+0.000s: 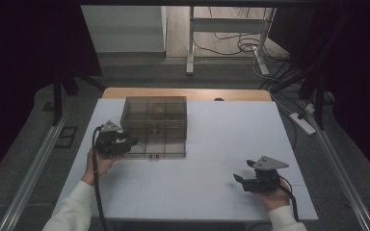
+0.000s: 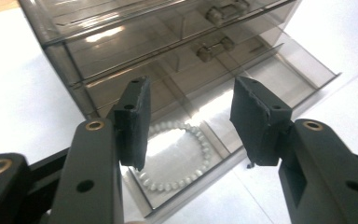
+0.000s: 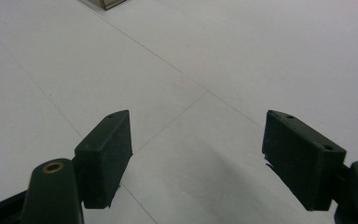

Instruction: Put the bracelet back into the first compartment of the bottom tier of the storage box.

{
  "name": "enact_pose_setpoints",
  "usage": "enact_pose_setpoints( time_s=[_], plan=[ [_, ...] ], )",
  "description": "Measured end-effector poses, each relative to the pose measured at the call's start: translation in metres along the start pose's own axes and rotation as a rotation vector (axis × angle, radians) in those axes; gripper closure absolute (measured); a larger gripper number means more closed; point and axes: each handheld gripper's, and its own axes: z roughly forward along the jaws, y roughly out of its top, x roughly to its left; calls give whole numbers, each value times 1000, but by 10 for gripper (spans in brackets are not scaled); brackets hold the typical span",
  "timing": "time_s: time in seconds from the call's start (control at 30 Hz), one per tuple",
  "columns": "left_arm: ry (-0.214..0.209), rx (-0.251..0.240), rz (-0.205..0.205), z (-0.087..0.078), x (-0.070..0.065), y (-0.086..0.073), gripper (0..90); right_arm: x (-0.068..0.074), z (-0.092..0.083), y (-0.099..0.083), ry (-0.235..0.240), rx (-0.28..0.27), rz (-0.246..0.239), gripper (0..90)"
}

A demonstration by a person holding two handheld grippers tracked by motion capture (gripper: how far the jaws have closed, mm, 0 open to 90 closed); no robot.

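Left gripper view showed the left gripper [image 2: 189, 123] w/ matte black, rough-edged pads apart, nothing between them, above a white bead bracelet [image 2: 179, 156] lying as a loop in the pulled-out bottom drawer [image 2: 279, 70] of a smoky, see-through plastic drawer box [image 1: 154, 115]. Right gripper [image 3: 196, 158] stood spread too, empty, over the smooth white table [image 3: 214, 56], well apart from the box.

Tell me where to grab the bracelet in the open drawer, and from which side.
Come straight down from above: the bracelet lies flat in a walled compartment of the pulled-out bottom drawer, so its walls likely block a sideways approach. Pinch one arc of the bead loop, one pad inside the ring and one outside. The left gripper, open, is nearest.
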Motion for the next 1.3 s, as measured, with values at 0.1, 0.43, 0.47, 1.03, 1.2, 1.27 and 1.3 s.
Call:
enact_pose_setpoints(
  time_s=[0.1, 0.43, 0.47, 1.03, 1.2, 1.27, 1.3],
  plan=[
    [-16, 5, 1, 0, 0, 0, 453, 0, -1, 0, 1, -2, 2, 237],
    [-29, 10, 17, 0, -3, -1, 380, 0, -1, 0, 1, -3, 2, 237],
    [-29, 8, 17, -1, -3, -1, 371, 0, -1, 0, 1, -4, 2, 237],
    [-49, -1, 31, -14, -10, -10, 333, -1, -2, 0, -2, -7, 2, 237],
    [-55, 1, 45, -16, -15, -12, 327, -1, -2, 0, -2, -10, 4, 236],
    [-59, 1, 51, -17, -17, -13, 326, -1, -2, 0, -2, -9, 4, 236],
    [-59, -1, 55, -18, -18, -13, 326, -1, -2, 0, -2, -10, 4, 237]
  ],
)
